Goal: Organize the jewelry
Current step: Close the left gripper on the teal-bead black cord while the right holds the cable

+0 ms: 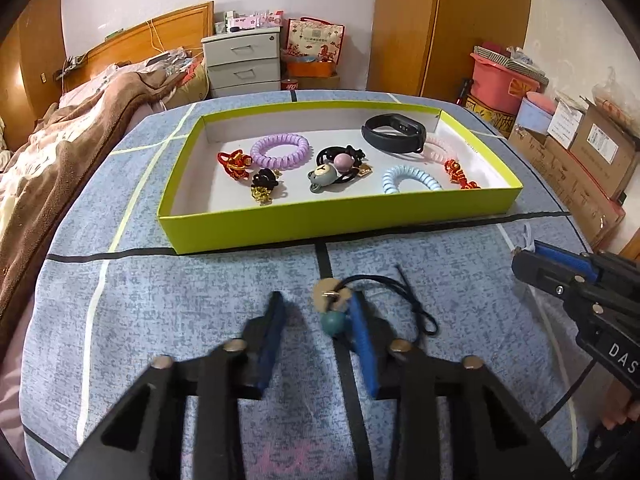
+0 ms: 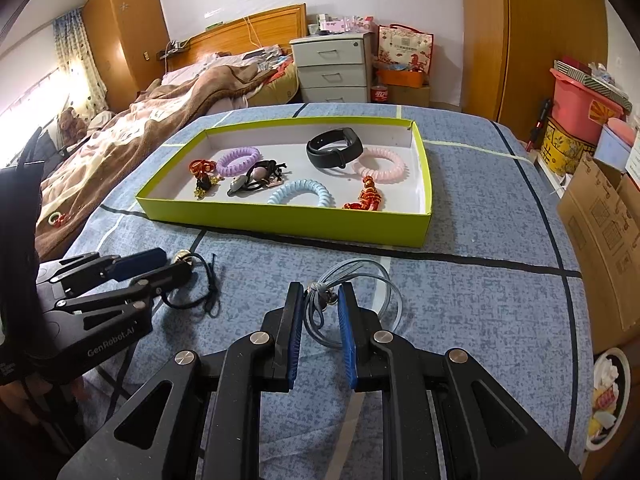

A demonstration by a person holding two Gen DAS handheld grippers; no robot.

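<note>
- The black cord bracelet (image 1: 404,300) lies on the blue patterned cloth (image 1: 200,300), short of the tray; its tan disc and teal bead (image 1: 333,322) sit just inside the right-hand pad of the left gripper (image 1: 316,308).
- That gripper's jaws stand fairly wide, with nothing clamped; the bead touches or nearly touches one pad.
- The grey cord loop (image 2: 352,300) lies on the same cloth, its knotted end with a small metal charm between the pads of the right gripper (image 2: 320,300), whose jaws are apart at a moderate gap and have not closed on it.
- To do this step well, I judge each gripper should close on the hard part, bead or knot, not on the thin cord, which would slip; then lift high enough to clear the tray wall.
- The cords are limp and thin and will dangle; the bead is smooth and round, so a centred squeeze matters.
- The lime-green tray (image 1: 320,228), a shallow cardboard box with a white floor, already holds springy coiled hair ties in purple (image 1: 280,150), blue (image 1: 412,180) and pink (image 2: 380,166), a matte black wristband (image 1: 394,132), and red knotted charms (image 1: 234,162).
</note>
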